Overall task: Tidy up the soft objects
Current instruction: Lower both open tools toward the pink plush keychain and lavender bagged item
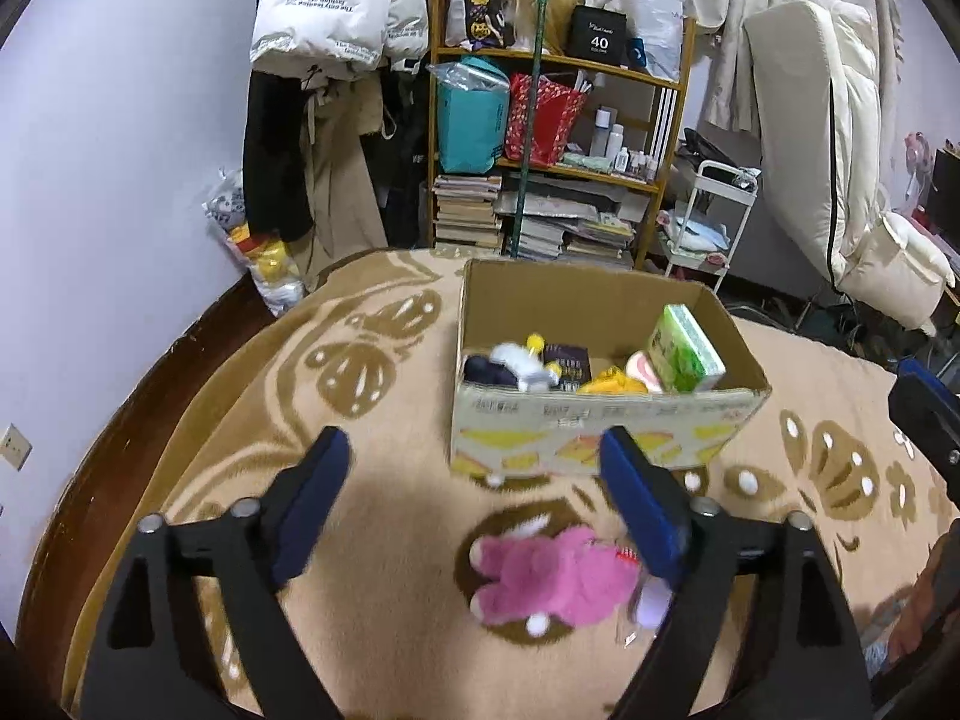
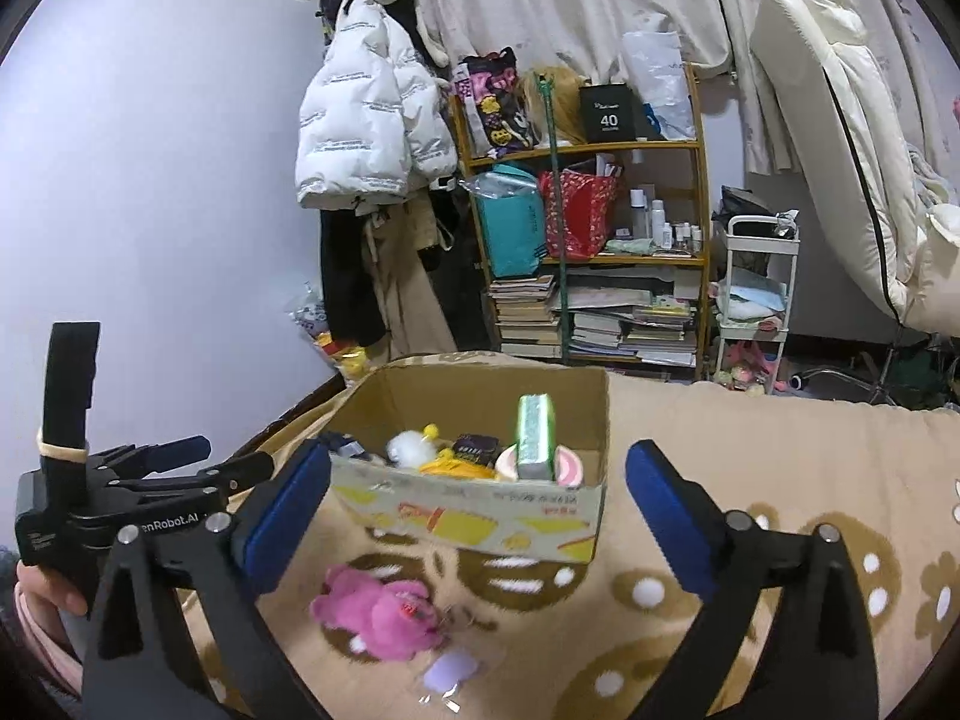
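- My left tool is spread wide, nothing between its blue pads. My right tool is just as wide apart and just as empty.
- Nearest to me lies the pink plush toy, face down on the patterned blanket of the bed, short of the cardboard box.
- From the left tool the toy sits low and toward its right-hand pad, almost under that pad. From the right tool it sits low and toward the left-hand pad. So it lies between my two tools, and I judge the left one the nearer.
- Its long axis runs roughly across both views, not toward the box, so a tool coming in from my side would close across its narrower width.
- A small pale lilac tag or packet lies just beside the toy. It is blurred and I cannot tell whether it is attached.
- The right view shows my left hand on its tool's handle and that tool from the side. The left view shows only a blue edge of the right tool.
- Beyond, the open box holds a green pack, a white and yellow plush, a dark item and something yellow.
- Farthest back stand a cluttered shelf and a white jacket on the wall.
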A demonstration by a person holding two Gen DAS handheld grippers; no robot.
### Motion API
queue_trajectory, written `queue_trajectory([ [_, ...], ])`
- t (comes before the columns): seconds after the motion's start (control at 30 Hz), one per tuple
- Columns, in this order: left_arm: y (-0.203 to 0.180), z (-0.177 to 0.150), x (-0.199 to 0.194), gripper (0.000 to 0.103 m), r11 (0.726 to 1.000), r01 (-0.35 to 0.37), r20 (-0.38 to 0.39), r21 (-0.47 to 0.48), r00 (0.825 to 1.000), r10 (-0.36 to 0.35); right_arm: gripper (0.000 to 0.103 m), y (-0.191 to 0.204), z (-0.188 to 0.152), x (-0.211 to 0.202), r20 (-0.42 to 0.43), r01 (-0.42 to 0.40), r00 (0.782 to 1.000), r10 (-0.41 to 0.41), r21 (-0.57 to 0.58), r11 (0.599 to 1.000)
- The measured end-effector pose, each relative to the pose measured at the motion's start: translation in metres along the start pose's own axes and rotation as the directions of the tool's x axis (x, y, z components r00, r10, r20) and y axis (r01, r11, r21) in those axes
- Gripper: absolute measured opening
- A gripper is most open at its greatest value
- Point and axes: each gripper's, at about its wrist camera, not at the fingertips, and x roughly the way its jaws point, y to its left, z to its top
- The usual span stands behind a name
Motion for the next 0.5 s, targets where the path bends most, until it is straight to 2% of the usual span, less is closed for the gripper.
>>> queue_trajectory([
  [0.07,0.002,-0.008,-0.008,0.093,1.0,0.007,-0.013,-0.001,1.0,-0.007,0.103,0.004,-0.003,-0.006,-0.009,-0.007,1.0,0.007,-0.004,1.0],
  [0.27,-0.003,-0.026,-0.028,0.094,0.999,-0.016,-0.031,0.03,0.999,0.017,0.103,0.018,-0.016,-0.018,-0.046,-0.019,0.999,0.018,-0.011,1.0],
  [0.5,-0.003,-0.037,-0.028,0.094,0.999,-0.027,-0.076,0.042,0.997,0.03,0.103,0.023,-0.038,-0.016,-0.11,-0.025,0.994,0.026,0.017,1.0],
])
